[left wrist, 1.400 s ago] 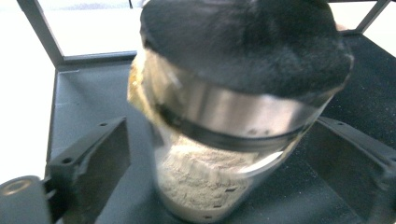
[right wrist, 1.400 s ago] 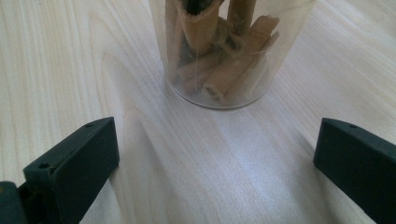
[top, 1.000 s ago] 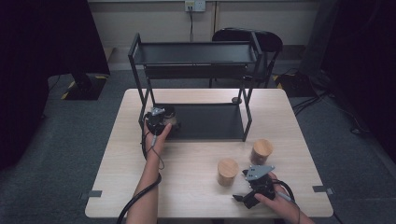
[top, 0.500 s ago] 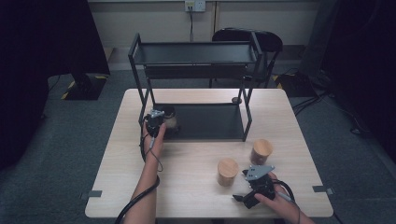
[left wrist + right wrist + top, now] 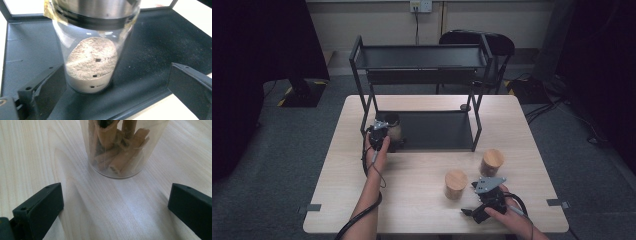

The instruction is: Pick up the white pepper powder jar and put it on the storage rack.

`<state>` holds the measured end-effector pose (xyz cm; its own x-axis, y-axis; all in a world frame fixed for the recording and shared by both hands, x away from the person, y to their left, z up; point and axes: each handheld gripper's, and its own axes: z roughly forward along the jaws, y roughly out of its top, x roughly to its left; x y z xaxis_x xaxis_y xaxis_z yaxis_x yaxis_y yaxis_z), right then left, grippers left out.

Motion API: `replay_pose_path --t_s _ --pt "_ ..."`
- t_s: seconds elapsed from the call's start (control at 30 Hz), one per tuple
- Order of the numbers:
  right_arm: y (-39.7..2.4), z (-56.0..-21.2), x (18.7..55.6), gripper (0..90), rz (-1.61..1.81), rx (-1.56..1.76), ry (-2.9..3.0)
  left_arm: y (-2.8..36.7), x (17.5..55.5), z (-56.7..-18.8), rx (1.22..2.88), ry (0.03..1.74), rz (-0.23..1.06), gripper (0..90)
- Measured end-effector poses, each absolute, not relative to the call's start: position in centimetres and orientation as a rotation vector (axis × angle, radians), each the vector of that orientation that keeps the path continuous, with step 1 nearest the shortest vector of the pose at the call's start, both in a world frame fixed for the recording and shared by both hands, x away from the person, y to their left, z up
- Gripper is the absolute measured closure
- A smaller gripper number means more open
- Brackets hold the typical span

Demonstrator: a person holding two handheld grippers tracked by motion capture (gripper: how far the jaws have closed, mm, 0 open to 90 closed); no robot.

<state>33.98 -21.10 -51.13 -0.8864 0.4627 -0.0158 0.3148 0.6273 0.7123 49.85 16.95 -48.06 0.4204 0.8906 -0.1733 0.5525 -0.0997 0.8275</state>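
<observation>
From the high view, the left gripper point(image 5: 379, 132) is at a jar point(image 5: 393, 129) on the black shelf point(image 5: 437, 131). The right gripper point(image 5: 482, 202) sits near two wood-lid jars point(image 5: 456, 183).

In the left gripper view, the claws are spread wide around the powder jar point(image 5: 92, 62), which stands on the shelf.

In the right gripper view, the claws are spread wide, and the stick jar point(image 5: 120, 147) stands just ahead on the table point(image 5: 37, 157).

Black fingers point(image 5: 37, 207) — screw holes, trailing cables

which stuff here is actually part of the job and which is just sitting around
In the job:
- powder jar on the rack's bottom shelf
- left hand-held gripper, open around it
- cinnamon-stick jar
- right hand-held gripper, open

Lying about:
- second cork-lidded jar
- chair
</observation>
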Motion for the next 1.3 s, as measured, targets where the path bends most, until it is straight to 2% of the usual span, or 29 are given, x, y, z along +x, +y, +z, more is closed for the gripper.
replay_pose_path --t_s 1.3 --pt "-21.1 -51.1 34.0 0.0 1.104 0.641 2.652 17.4 46.4 -48.4 1.789 1.196 0.414 2.3"
